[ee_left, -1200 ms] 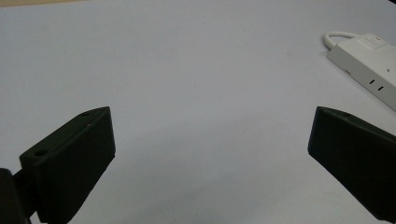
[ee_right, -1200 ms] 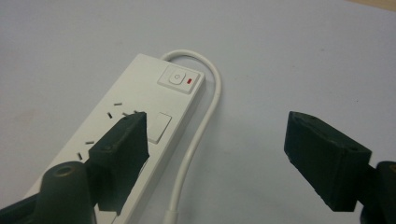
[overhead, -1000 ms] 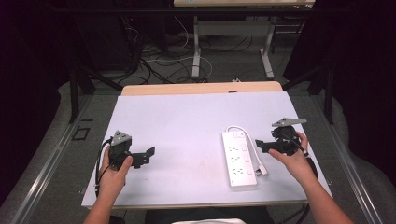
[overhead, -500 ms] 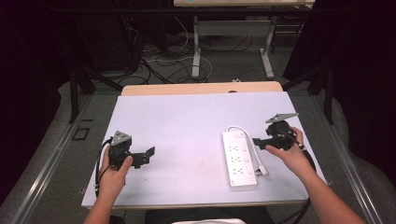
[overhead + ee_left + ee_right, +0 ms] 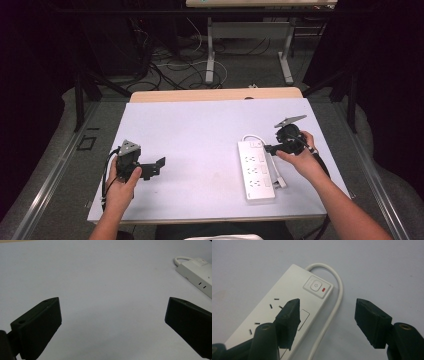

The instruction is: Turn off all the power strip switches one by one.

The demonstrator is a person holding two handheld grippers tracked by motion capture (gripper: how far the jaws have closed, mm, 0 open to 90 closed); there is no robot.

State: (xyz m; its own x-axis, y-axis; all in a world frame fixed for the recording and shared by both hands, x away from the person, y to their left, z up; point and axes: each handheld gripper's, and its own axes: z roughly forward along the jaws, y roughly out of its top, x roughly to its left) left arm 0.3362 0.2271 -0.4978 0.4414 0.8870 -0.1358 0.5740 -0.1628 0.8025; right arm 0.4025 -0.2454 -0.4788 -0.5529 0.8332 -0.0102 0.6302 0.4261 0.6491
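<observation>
A white power strip (image 5: 256, 170) lies lengthwise on the pale table (image 5: 200, 130), right of centre, with its switch end (image 5: 315, 286) away from the person. Its white cable (image 5: 337, 307) loops round that end and runs down its right side. My right gripper (image 5: 267, 148) hovers at the strip's far right corner, pointing left. Its jaws (image 5: 328, 303) are open and have just been closing, with the cable and the strip's edge below the gap and no pad touching them. My left gripper (image 5: 159, 167) rests at the table's front left, jaws (image 5: 112, 315) wide open over bare table. The strip's corner (image 5: 197, 272) shows far off.
A tan desk edge (image 5: 215, 94) borders the back of the table. Beyond it are loose floor cables (image 5: 165, 65) and the white legs of another table (image 5: 210, 50). Grey floor rails run along both sides.
My right gripper has slid left, from the table's right edge to the switch end of the power strip. The left gripper and the strip have stayed put.
</observation>
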